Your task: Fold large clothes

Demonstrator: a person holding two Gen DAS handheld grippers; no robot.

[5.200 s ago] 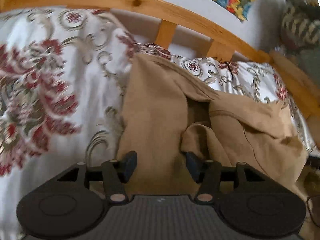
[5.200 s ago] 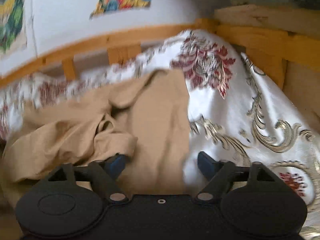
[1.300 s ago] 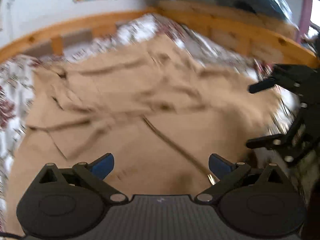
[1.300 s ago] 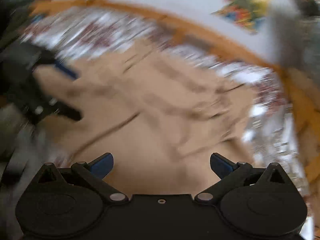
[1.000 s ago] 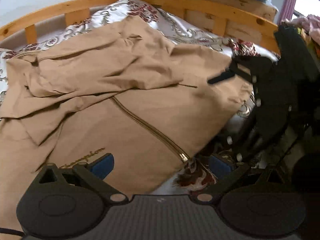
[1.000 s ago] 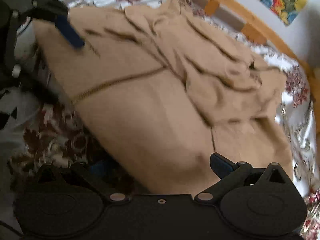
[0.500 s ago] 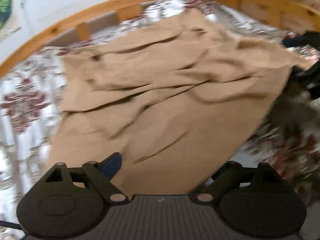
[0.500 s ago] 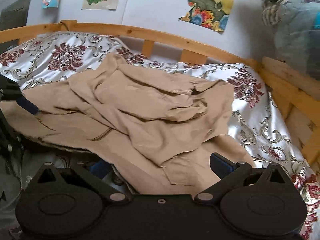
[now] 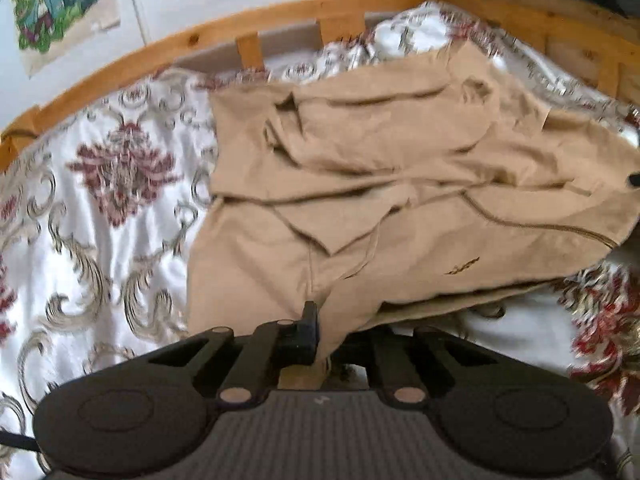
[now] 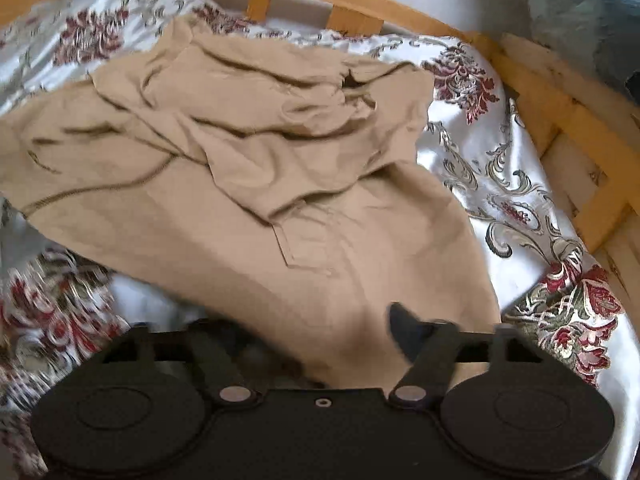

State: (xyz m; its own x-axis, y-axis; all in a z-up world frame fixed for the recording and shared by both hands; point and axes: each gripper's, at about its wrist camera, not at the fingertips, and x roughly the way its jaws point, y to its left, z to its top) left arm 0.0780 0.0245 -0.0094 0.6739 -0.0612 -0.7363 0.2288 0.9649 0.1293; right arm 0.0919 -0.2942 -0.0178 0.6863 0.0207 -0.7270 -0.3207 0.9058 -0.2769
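Observation:
A large tan zip jacket (image 9: 400, 208) lies spread and rumpled on the bed, with its sleeves bunched over the upper half and the zip running toward the right. My left gripper (image 9: 324, 336) is shut on the jacket's near hem corner. In the right wrist view the same jacket (image 10: 256, 184) fills the middle. My right gripper (image 10: 320, 336) sits over the near hem with cloth between its fingers; the left finger is hidden under the fabric and the jaws stand partly closed.
The bed has a white satin cover with red floral print (image 9: 100, 208). A wooden rail (image 9: 248, 28) runs along the far side and another rail (image 10: 568, 120) along the right. Posters hang on the wall (image 9: 56, 4).
Both grippers came down to the jacket's near hem from wide open. The left one closed on the hem corner; the right one has closed in around the fabric.

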